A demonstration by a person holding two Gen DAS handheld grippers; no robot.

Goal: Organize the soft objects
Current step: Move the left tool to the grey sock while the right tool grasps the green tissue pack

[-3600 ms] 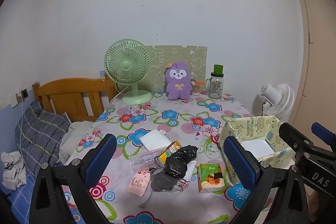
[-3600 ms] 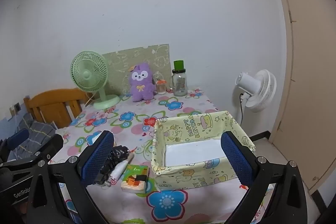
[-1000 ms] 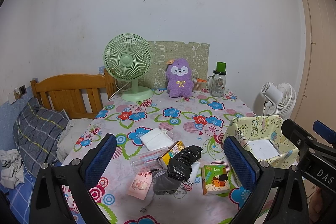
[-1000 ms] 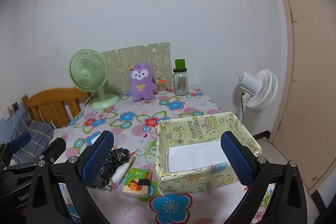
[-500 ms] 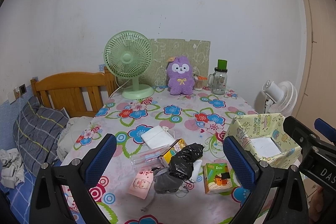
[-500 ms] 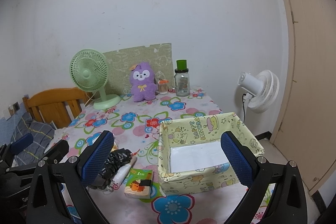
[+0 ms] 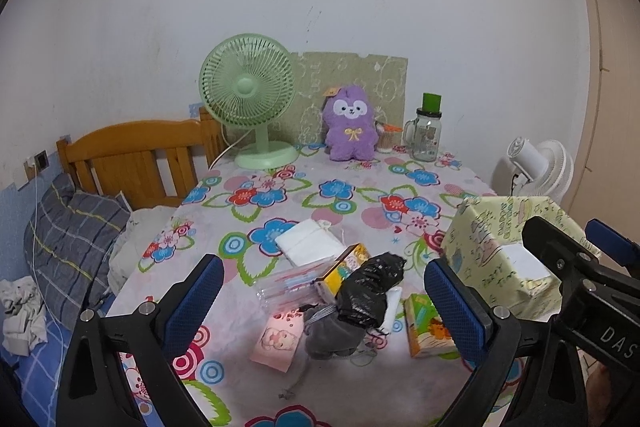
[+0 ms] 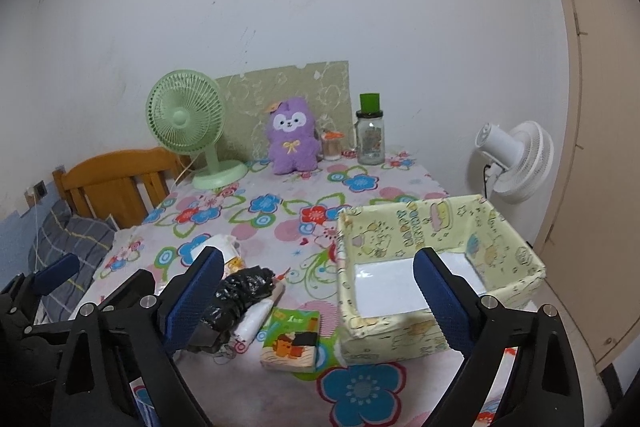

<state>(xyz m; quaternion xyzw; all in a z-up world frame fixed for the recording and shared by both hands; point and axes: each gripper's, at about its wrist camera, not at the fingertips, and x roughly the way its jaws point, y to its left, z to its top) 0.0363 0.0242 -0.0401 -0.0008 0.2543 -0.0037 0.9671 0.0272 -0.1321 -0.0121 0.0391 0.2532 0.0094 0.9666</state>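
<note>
Bench with flowered cloth, seen from both tools. A heap of small things lies just left of the yellow box, which stands open and holds nothing but its white floor. In the heap: a crumpled black bag, a grey pouch touching it on the near side, a white packet beyond it, a pink card, and a green booklet between heap and box. The left tool stands wide, nothing between its fingers; the right tool is wide too, its jaws closing slightly on empty air.

Handling, as a judgement: the black bag and grey pouch look light, limp and easily crushed. A pinch across the bunched middle of each should hold best; the bag's film may slip.

The left view shows the grey pouch, pink card and white packet plainly. The right view hides these behind its left finger, yet shows the whole inside of the box, which the left view cuts off.
</note>
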